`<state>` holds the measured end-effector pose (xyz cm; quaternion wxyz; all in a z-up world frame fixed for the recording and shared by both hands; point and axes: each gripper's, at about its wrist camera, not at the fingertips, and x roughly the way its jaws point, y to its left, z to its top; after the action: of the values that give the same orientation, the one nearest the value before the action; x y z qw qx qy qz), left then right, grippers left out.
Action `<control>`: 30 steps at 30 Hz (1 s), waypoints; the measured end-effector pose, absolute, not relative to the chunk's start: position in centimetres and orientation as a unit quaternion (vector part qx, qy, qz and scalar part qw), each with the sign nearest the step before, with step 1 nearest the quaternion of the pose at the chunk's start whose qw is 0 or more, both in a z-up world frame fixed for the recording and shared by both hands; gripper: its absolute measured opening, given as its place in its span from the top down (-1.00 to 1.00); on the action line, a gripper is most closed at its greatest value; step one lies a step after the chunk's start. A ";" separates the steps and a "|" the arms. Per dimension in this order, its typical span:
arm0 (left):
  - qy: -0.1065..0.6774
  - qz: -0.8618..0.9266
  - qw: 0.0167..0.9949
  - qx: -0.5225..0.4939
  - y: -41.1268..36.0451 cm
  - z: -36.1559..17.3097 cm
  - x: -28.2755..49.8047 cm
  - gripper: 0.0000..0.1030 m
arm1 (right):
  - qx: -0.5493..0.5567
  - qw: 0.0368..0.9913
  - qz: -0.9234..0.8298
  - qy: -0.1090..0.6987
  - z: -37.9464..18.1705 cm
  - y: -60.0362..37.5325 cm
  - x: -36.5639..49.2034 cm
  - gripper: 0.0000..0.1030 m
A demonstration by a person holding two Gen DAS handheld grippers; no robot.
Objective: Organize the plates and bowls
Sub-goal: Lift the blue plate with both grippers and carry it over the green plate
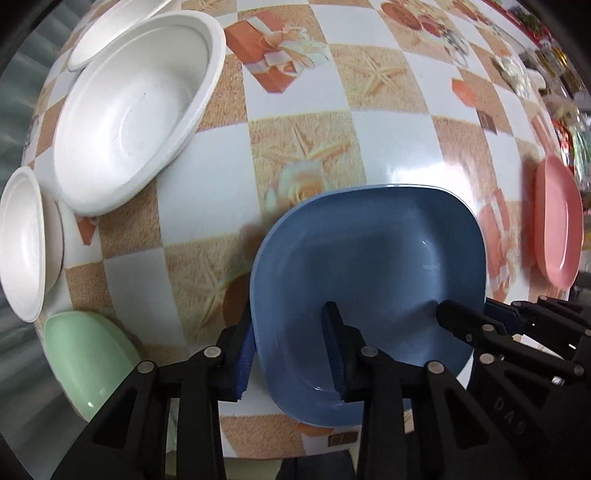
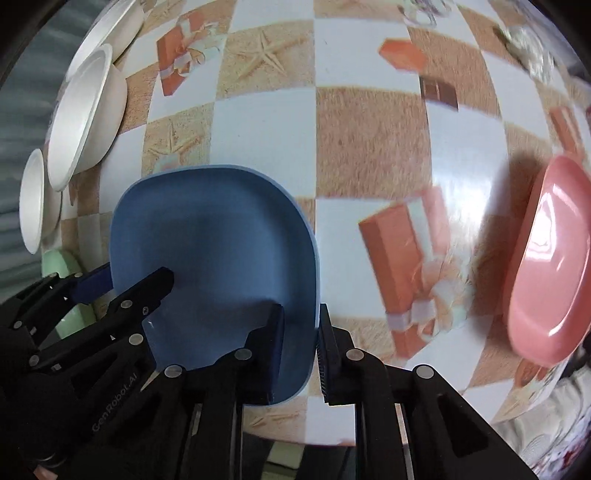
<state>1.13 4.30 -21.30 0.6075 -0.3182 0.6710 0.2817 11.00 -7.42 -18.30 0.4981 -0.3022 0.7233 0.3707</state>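
- Checkered tablecloth [image 1: 388, 140] with starfish and gift boxes covers the table.
- Nearest, left gripper [image 1: 291, 332] and right gripper [image 2: 301, 332] each pinch opposite rims of the blue bowl [image 1: 369, 258].
- Farther: green plate [image 1: 85, 354], pink plate [image 2: 546, 266], white bowls [image 1: 129, 122].

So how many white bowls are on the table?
3 in view. A big white bowl sits far left, a second white bowl is tucked behind it by the far edge, and a third white bowl is nearer, beside the green one. More might be out of frame.
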 end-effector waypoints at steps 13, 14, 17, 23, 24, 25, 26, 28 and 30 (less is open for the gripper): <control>0.686 0.265 0.619 -0.275 0.2 -18.8 -3.0 0.27 | -0.300 0.468 0.366 0.746 -16.8 -10.5 9.2 0.62; 0.685 0.265 0.621 -0.274 0.2 -18.5 -3.4 0.27 | -0.300 0.470 0.369 0.744 -16.3 -10.3 9.2 0.62; 0.680 0.267 0.625 -0.275 0.0 -17.3 -5.0 0.27 | -0.302 0.473 0.379 0.736 -14.7 -8.9 8.5 0.62; 0.660 0.287 0.634 -0.282 0.5 -13.8 -6.7 0.27 | -0.315 0.476 0.397 0.719 -12.5 -6.5 6.1 0.62; 0.657 0.290 0.635 -0.284 0.7 -13.5 -7.0 0.27 | -0.317 0.475 0.398 0.718 -11.9 -6.4 5.2 0.62; 0.654 0.293 0.637 -0.285 0.8 -13.2 -7.4 0.27 | -0.319 0.476 0.400 0.715 -11.8 -6.3 4.6 0.62; 0.651 0.296 0.638 -0.286 0.8 -12.9 -7.8 0.27 | -0.322 0.478 0.402 0.712 -12.7 -6.8 4.3 0.62; 0.644 0.301 0.641 -0.289 0.7 -11.9 -9.0 0.27 | -0.327 0.480 0.406 0.705 -12.5 -6.4 3.5 0.62; 0.639 0.306 0.643 -0.292 0.9 -11.7 -9.8 0.27 | -0.331 0.482 0.411 0.699 -12.1 -5.8 2.9 0.62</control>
<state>-9.82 0.86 -11.65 0.6430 -0.2916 0.6386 0.3062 2.94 -5.76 -12.14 0.4823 -0.3309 0.6993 0.4109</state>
